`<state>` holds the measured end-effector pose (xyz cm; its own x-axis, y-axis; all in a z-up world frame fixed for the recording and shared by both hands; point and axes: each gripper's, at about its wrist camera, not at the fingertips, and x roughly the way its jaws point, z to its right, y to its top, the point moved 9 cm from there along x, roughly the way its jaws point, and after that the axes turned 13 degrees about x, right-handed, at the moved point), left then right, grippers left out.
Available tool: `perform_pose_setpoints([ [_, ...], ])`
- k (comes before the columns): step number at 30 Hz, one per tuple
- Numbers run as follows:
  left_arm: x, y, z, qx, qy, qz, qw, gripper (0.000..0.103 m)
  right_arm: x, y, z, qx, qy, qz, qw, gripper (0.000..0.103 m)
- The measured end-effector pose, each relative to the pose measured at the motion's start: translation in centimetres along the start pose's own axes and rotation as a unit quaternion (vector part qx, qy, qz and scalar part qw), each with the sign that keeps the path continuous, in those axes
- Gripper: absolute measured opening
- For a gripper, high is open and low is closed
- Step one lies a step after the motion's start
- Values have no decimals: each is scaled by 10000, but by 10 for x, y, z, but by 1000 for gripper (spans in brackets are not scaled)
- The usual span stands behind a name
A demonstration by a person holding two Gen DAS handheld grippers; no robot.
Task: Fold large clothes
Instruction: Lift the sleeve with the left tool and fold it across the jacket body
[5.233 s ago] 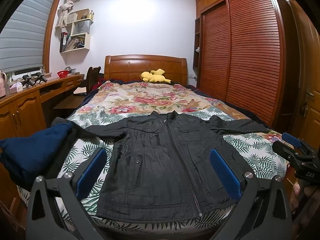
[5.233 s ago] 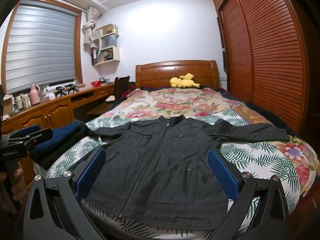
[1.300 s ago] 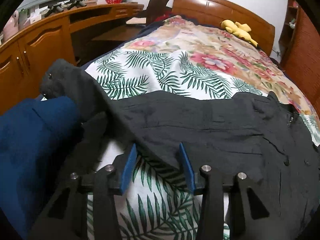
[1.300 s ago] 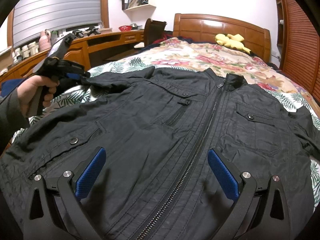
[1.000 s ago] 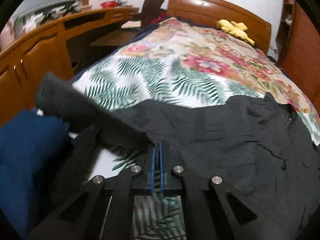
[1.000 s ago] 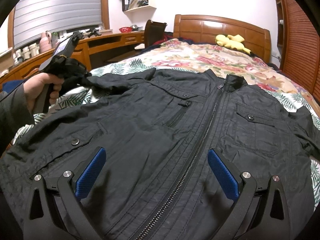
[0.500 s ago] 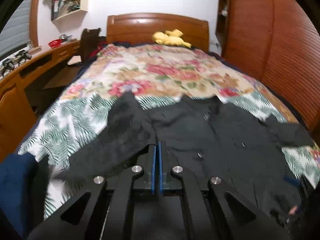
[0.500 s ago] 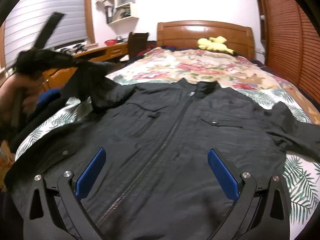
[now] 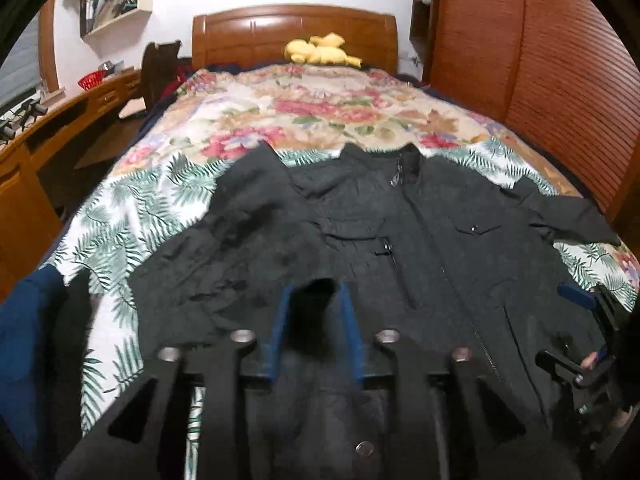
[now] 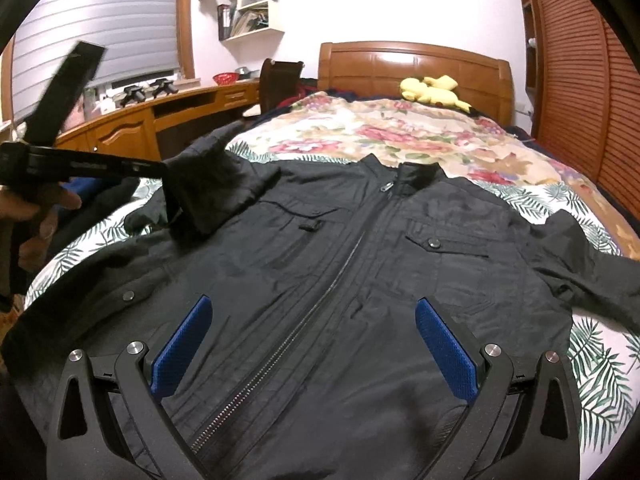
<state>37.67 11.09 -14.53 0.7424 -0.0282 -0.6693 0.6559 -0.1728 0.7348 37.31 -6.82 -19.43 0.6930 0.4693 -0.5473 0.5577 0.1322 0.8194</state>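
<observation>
A black zip jacket [image 10: 360, 264] lies face up on the bed; it also shows in the left wrist view [image 9: 420, 240]. Its left sleeve [image 10: 208, 196] is folded in over the chest. My left gripper [image 9: 316, 320] has its blue pads parted a little, with the dark sleeve cuff [image 9: 316, 312] lying between them. From the right wrist view the left gripper [image 10: 164, 176] sits at the sleeve end. My right gripper [image 10: 312, 344] is open and empty above the jacket's lower front. The other sleeve [image 10: 592, 268] lies spread out to the right.
The bed carries a floral and palm-leaf cover [image 9: 320, 116] with a yellow plush toy [image 9: 320, 50] by the wooden headboard. A navy garment [image 9: 24, 340] lies at the bed's left edge. A wooden desk [image 10: 160, 116] runs on the left, a slatted wardrobe [image 9: 560, 80] on the right.
My left gripper carried the left sleeve from the bed's left edge in over the jacket's chest. Its jaws, pinched tight half a second ago, have now parted. My right gripper stayed open over the hem.
</observation>
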Motion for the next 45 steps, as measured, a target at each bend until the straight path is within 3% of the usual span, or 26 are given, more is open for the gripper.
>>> perform_pose_setpoints([
  [6, -10, -15, -45, -72, 382, -7, 9992, 40, 7, -6, -1, -71, -56, -79, 9999, 103],
  [16, 43, -84, -125, -727, 593, -650, 9935, 45, 18, -18, 1, -145, -187, -250, 9994, 103],
  [26, 79, -118, -131, -1004, 359, -1034, 9889, 47, 24, -21, 1, -145, -236, -347, 9990, 103],
  [35, 83, -113, -127, -1134, 490, -1006, 9872, 46, 26, -23, 0, -239, -264, -342, 9988, 103],
  [39, 86, -109, -124, -987, 535, -1040, 9882, 31, 27, -24, -1, -265, -257, -335, 9988, 103],
  [41, 85, -107, -122, -1051, 473, -1049, 9878, 10, 26, -23, -1, -258, -256, -327, 9988, 103],
  [42, 84, -105, -119, -1082, 376, -1023, 9881, 4, 26, -23, -2, -260, -255, -324, 9988, 103],
  [45, 78, -95, -112, -1034, 397, -893, 9898, 0, 25, -23, -3, -258, -258, -310, 9989, 103],
])
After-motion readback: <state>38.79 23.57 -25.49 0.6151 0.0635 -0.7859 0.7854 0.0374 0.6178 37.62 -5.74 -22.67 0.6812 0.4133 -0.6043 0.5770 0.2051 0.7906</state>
